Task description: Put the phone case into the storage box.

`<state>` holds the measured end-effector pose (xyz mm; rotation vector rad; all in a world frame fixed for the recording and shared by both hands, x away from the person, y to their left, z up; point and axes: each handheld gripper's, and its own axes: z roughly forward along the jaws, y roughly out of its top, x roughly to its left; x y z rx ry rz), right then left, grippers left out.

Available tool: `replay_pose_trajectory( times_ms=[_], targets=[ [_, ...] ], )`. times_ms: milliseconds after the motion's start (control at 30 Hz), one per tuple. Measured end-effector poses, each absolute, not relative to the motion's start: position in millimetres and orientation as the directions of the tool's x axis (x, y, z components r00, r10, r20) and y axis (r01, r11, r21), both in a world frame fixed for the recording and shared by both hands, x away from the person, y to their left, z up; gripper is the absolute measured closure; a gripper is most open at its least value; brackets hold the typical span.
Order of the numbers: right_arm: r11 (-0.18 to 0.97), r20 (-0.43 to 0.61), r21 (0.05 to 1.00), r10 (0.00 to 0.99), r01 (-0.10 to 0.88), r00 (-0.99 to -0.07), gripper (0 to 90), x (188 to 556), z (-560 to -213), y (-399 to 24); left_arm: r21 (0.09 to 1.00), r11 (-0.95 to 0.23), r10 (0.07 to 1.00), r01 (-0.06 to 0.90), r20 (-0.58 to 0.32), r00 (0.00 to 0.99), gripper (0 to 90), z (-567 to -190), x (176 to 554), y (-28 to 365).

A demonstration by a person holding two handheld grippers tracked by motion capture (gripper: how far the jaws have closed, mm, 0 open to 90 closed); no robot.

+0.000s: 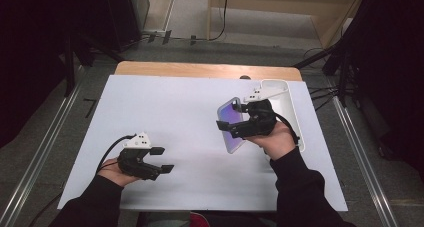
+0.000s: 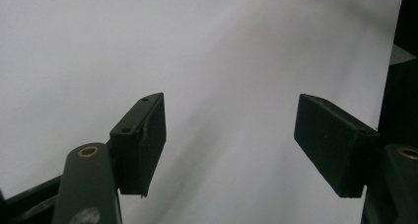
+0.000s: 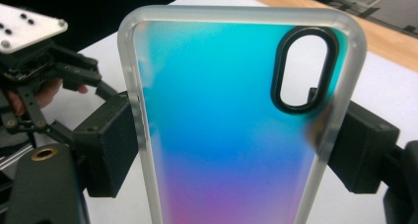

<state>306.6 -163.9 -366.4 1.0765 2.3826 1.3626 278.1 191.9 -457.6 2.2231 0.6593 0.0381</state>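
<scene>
Mid-carry, by the look of it: phone case (image 3: 231, 120) clamped by its long edges in the right claw (image 1: 231, 123), held off the desk (image 1: 165, 107) beside the white tray (image 1: 289, 104); left claw (image 1: 162, 159) wide open, empty, low over the desk; next, probably, placing the case without tilt.

A phone case (image 3: 226, 125) with a frosted clear rim and a back that shades from turquoise through blue to violet-pink, its black-ringed oval camera opening near one corner, is clamped across its width by the long edges and held raised above the white table top (image 1: 190, 117), just beside a white tray (image 1: 286, 103)
</scene>
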Motion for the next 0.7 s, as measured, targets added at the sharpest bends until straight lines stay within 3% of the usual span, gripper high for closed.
replay_pose_trajectory(
  times_ms=[700],
  targets=[
    [0.238,0.16,0.828,0.768,0.508,-0.621,15.6,305,-341,-208,0.716,-0.539,0.469,0.444,-0.183,0.864,27.7,-457,279,193]
  ],
)
